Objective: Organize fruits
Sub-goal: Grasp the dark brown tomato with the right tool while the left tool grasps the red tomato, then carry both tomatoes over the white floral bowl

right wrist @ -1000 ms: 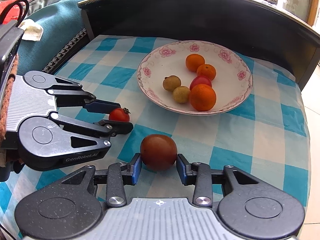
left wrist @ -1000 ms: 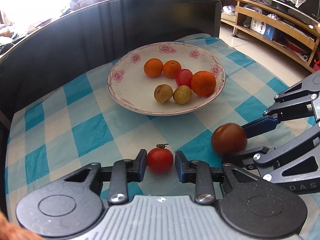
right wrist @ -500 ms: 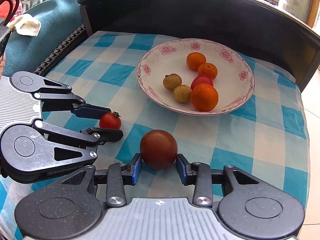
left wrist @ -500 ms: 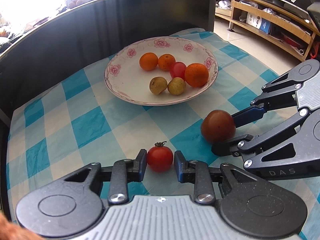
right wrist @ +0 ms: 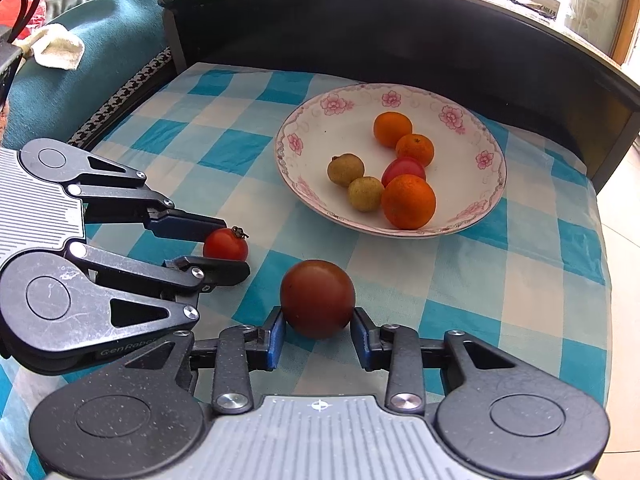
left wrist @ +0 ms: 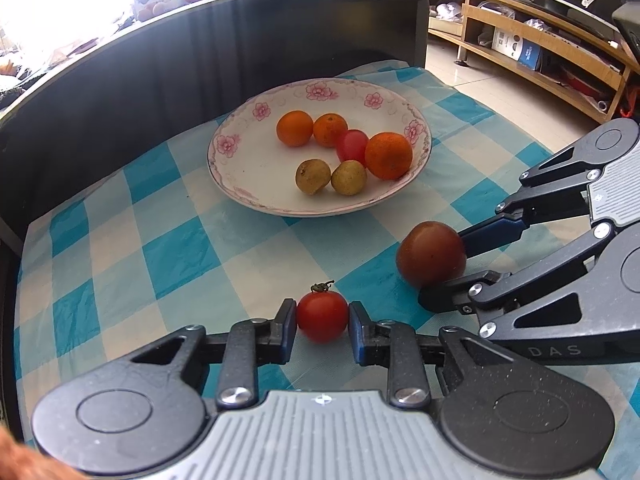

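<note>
The left tongs [left wrist: 322,325] are closed on a small red tomato [left wrist: 322,316], both blue pads touching its sides, with its dried stem pointing up and away. Just to their right, the right tongs [right wrist: 318,334] grip a larger brownish-red tomato [right wrist: 317,298] the same way, pads pressed against its lower sides. Both tomatoes sit low over the blue and white checked cloth [left wrist: 168,256] that covers the bench; whether they touch it or are lifted clear cannot be told. The two tongs are near each other, side by side, and do not touch. Farther on, a white plate [left wrist: 240,160] with pink flowers on its rim rests on the cloth. In it lie three oranges [left wrist: 388,155], one pinkish-red fruit [left wrist: 351,145] between them, and two small yellow-brown fruits [left wrist: 349,177] nearest the tongs. Behind the plate stands a dark curved panel [left wrist: 120,92]
</note>
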`<state>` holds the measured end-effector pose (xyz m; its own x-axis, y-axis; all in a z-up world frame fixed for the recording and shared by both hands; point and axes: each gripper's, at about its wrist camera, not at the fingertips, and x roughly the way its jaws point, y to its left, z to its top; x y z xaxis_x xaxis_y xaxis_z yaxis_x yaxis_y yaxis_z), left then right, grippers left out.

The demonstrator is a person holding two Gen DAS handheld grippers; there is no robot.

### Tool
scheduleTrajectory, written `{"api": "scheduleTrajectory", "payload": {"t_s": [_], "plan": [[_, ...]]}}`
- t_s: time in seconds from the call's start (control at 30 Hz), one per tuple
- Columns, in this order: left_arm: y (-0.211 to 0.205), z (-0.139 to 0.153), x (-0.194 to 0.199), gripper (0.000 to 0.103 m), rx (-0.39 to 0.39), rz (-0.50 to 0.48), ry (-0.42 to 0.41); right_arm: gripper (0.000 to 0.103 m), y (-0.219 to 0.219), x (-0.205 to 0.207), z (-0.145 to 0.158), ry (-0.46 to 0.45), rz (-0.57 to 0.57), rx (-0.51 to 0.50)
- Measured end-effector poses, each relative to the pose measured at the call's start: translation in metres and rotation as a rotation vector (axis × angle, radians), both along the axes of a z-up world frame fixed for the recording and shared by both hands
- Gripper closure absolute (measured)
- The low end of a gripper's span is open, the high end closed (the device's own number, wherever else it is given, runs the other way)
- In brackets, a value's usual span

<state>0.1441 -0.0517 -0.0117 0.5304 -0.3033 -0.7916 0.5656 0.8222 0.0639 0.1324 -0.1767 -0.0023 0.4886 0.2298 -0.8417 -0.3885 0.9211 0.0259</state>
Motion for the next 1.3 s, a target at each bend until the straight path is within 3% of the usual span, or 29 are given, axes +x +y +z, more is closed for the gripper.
{"api": "scheduleTrajectory", "payload": {"t_s": [0.73, 1.3], "plan": [[-0.004, 0.030, 0.012, 0.067, -0.050, 0.047, -0.083, 0.074, -0.005, 0.008, 0.033, -0.119, -0.059, -0.024], [-0.022, 0.037, 0.057, 0.067, -0.112, 0.108, -0.125, 0.074, -0.022, 0.048, 0.036, -0.183, -0.148, -0.030]]}}
